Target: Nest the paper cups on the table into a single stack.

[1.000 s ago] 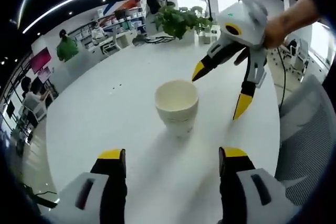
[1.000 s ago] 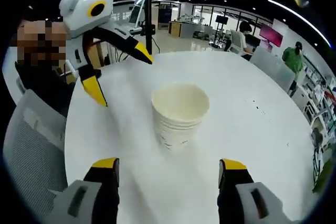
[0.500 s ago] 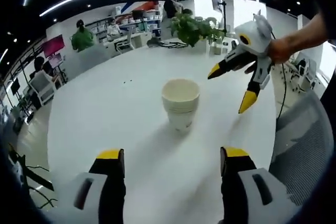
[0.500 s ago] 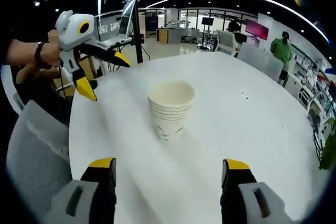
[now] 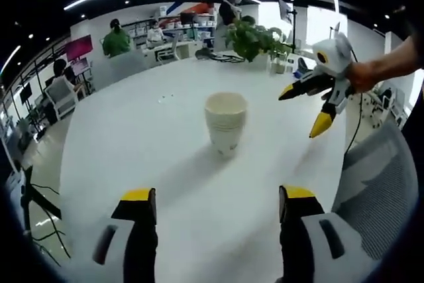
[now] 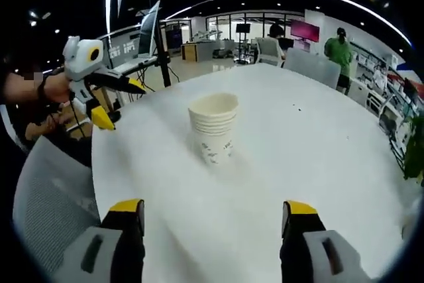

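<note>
A stack of several nested white paper cups (image 5: 226, 122) (image 6: 213, 126) stands upright near the middle of the round white table (image 5: 132, 144) (image 6: 318, 137). My left gripper (image 5: 215, 207) is open, well short of the stack, with nothing between its jaws; it also shows in the right gripper view as a white and yellow tool (image 6: 118, 101) held in a hand at the left. My right gripper (image 6: 216, 213) is open too, back from the stack, and shows in the left gripper view (image 5: 313, 108) at the right, above the table's edge.
A grey mesh chair (image 5: 377, 183) (image 6: 46, 190) stands at the table's near side. A potted plant (image 5: 255, 36) sits at the far edge. People, desks and shelves fill the office behind.
Both grippers have drawn back from the cup stack, which looks smaller now. The stack itself has stayed put.
</note>
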Action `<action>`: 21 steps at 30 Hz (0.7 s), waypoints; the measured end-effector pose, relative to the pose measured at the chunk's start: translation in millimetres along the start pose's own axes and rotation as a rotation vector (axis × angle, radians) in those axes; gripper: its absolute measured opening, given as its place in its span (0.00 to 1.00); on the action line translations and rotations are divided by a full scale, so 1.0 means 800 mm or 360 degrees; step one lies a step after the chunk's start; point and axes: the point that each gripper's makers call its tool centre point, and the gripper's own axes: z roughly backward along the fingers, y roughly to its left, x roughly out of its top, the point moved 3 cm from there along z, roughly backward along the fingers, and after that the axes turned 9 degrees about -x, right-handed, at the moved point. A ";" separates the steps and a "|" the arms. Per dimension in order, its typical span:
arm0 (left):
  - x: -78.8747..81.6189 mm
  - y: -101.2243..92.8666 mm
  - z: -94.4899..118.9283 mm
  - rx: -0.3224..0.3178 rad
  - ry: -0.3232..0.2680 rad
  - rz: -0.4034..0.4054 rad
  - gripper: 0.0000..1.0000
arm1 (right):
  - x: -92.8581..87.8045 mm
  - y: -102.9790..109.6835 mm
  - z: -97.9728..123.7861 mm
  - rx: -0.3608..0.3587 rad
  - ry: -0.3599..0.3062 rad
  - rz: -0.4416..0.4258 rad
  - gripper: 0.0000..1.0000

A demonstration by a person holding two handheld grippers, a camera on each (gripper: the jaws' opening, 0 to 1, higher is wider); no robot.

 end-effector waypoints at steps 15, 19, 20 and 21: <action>-0.010 -0.020 0.009 0.0024 -0.0023 0.0048 0.75 | -0.010 0.026 0.024 -0.0011 -0.0008 -0.0041 0.88; -0.010 -0.023 0.011 0.0027 -0.0036 0.0056 0.75 | -0.014 0.019 0.025 -0.0019 -0.0022 -0.0059 0.89; -0.011 -0.024 0.012 0.0027 -0.0041 0.0063 0.75 | -0.015 0.019 0.025 -0.0020 -0.0027 -0.0067 0.89; -0.011 -0.025 0.013 0.0030 -0.0054 0.0081 0.75 | -0.016 0.018 0.026 -0.0023 -0.0030 -0.0074 0.90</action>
